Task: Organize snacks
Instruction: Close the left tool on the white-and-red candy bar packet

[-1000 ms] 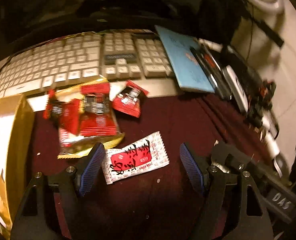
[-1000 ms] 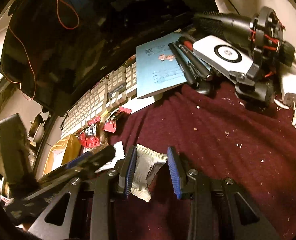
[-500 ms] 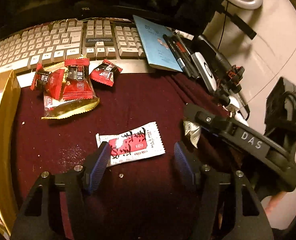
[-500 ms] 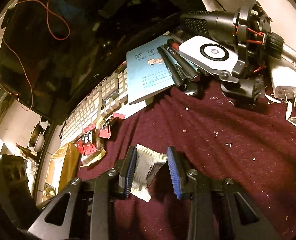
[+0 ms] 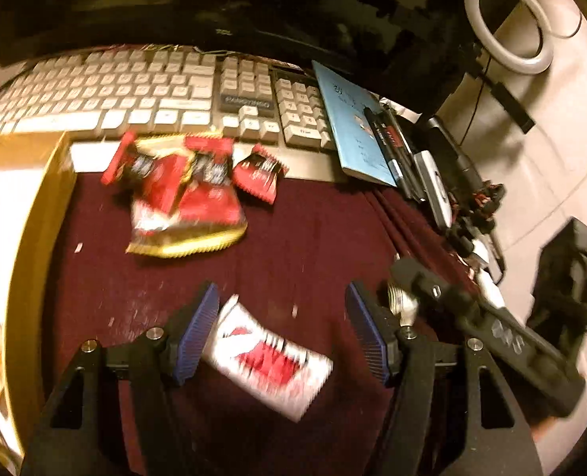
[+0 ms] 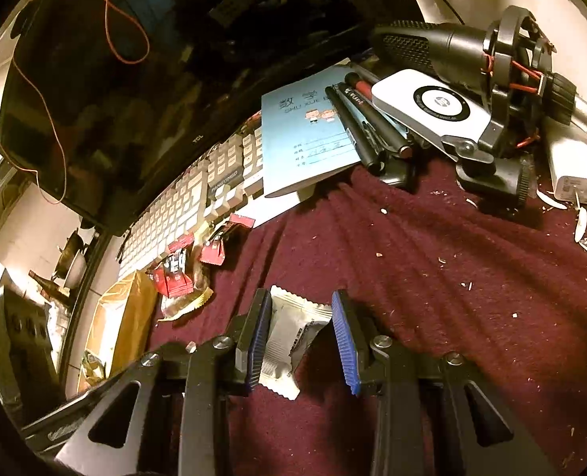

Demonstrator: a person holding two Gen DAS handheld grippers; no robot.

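Currently mid-task. Left tool (image 5: 281, 327): jaws part-way apart after closing in, straddling the blurred white-and-red flat sachet (image 5: 271, 365); left pad touching its edge, right pad clear, no grip yet. Right tool (image 6: 301, 337): narrow, clamped on a crinkled silver-white foil packet (image 6: 293, 337) just above the maroon cloth-covered desk (image 6: 432, 277). Remaining: a heap of red wrapped snacks (image 5: 182, 194) on a gold-edged pouch, far left, just in front of the beige keyboard (image 5: 154, 91). Probable destination: the gold cardboard box (image 5: 27, 246) at far left; no snack visibly inside it.
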